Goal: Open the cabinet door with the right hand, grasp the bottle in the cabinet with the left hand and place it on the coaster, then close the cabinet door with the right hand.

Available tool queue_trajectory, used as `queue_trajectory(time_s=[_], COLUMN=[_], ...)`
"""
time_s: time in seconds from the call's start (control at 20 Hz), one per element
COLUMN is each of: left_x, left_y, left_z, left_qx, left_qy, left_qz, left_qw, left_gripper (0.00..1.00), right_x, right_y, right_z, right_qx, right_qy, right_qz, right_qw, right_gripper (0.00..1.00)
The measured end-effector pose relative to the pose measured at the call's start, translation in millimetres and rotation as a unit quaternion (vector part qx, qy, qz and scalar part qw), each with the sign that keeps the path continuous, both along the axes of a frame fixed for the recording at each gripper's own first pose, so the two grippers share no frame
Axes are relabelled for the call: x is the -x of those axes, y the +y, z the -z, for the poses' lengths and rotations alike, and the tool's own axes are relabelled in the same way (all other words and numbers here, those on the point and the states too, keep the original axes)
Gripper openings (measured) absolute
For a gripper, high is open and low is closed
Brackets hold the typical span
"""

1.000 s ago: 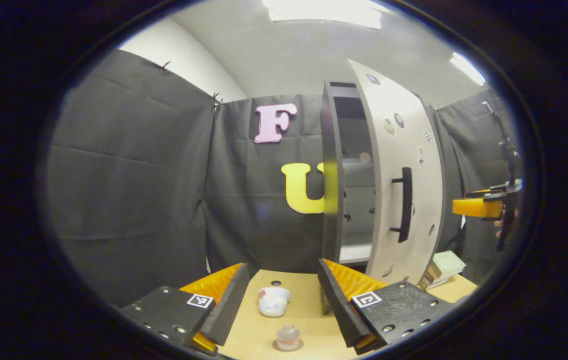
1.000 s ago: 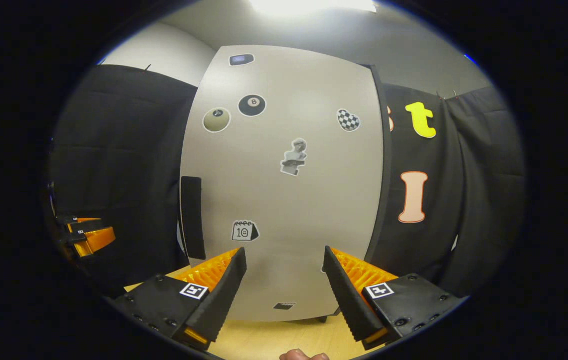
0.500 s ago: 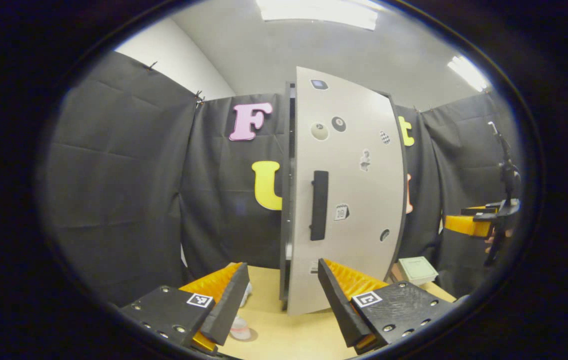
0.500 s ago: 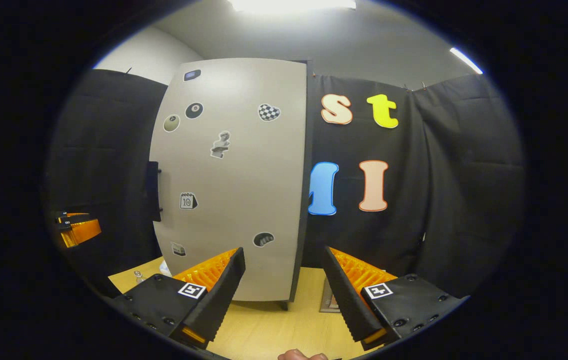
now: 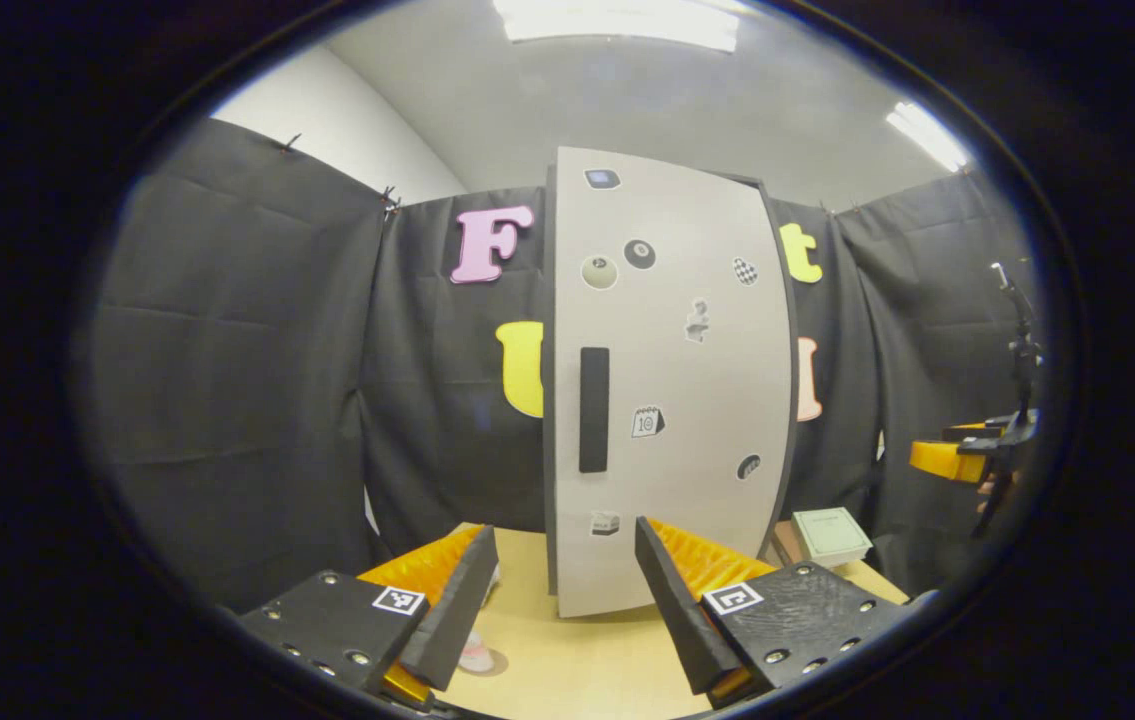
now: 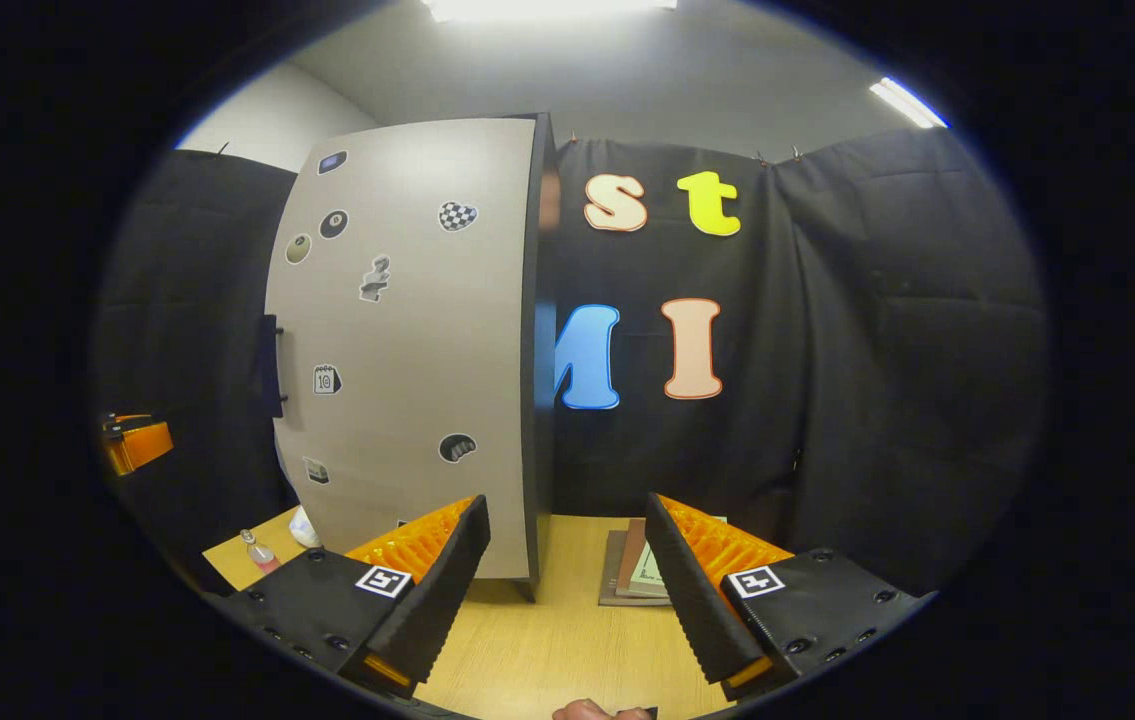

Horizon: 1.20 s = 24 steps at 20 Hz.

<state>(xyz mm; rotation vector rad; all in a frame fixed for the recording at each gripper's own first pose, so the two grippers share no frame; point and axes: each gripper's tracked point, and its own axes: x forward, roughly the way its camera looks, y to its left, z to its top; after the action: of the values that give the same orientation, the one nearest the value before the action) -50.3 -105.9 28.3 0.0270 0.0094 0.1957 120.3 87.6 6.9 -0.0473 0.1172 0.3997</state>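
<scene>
1. Wooden table fills the bottom of both views, with the cabinet door now shut flat at centre of your left gripper view; a second ago it stood ajar.
2. Your left claw and right claw both hang apart, holding nothing.
3. Your bottle stands on its coaster, lower left in the right gripper view.
4. Books lie between your right claw's fingers, right of the cabinet.

Both views face the shut cabinet door.
</scene>
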Motion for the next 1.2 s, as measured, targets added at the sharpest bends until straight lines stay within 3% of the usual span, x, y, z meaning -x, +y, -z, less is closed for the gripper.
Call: queue_trajectory(time_s=[0.45,0.7,1.2], left_x=[-16,-29,-53], left_y=[45,57,76], left_z=[2,5,12], left_qx=[0.001,-0.02,-0.003], left_qy=[-0.006,-0.004,-0.005], left_qz=[-0.013,-0.001,0.019], left_qw=[1.0,1.0,1.0], left_gripper=[0.84,0.84,0.84], right_x=[-4,-4,-6], right_y=[28,36,48], right_z=[-3,-1,-1], right_qx=[0.003,-0.002,0.007], right_qy=[0.002,0.012,0.009], right_qz=[-0.013,-0.009,-0.004], right_qw=[1.0,1.0,1.0], right_gripper=[0.99,0.99,0.97])
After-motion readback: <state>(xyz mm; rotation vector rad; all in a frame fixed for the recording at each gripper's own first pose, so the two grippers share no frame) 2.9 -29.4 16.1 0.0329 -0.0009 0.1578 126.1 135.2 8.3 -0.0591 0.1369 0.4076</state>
